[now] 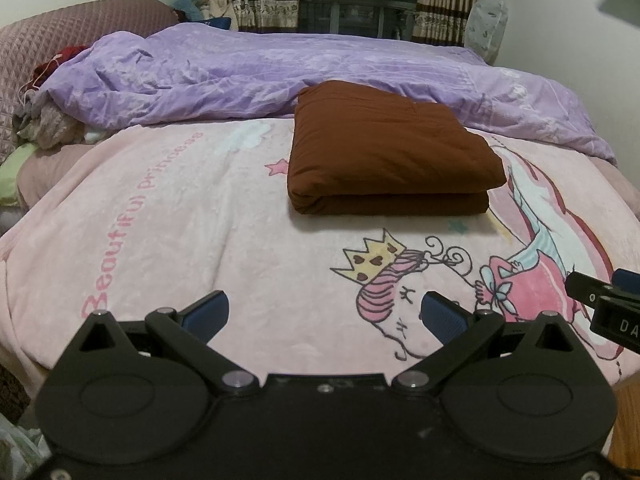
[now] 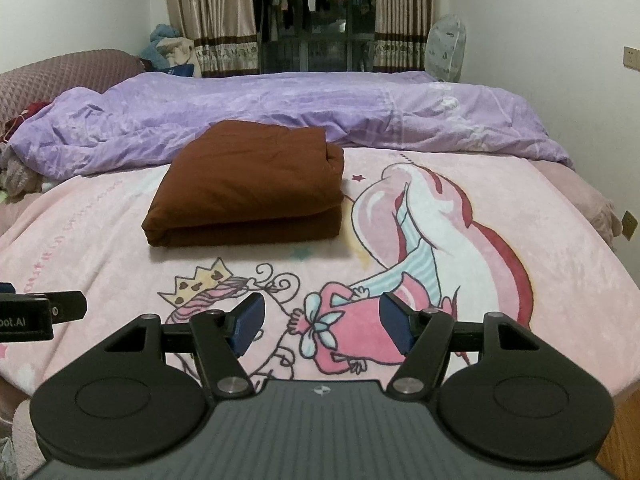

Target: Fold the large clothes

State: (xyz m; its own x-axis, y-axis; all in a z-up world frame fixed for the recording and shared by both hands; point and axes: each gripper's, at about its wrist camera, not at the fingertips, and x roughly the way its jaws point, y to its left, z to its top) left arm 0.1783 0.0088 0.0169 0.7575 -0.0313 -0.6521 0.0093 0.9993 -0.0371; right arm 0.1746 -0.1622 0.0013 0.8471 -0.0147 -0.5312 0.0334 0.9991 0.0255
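- Brown folded cloth bundle [image 1: 390, 148] aside, begin at the tongs: left tongs [image 1: 324, 316] and right tongs [image 2: 320, 326] both gape wide, empty, hovering over the pink cartoon-print fleece blanket [image 2: 500, 288].
- That bundle lies squared on the blanket, near the rumpled purple duvet [image 1: 248, 76].
- Folding looks finished; next, I'd judge, comes lifting it away with both tongs.

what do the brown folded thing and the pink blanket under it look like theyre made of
Brown folded garment: looks like a matte woven fabric, perhaps lightly padded, judging by its thick, rounded folds. Pink blanket: seems a plush fleece, with a soft fuzzy sheen and a printed cartoon.
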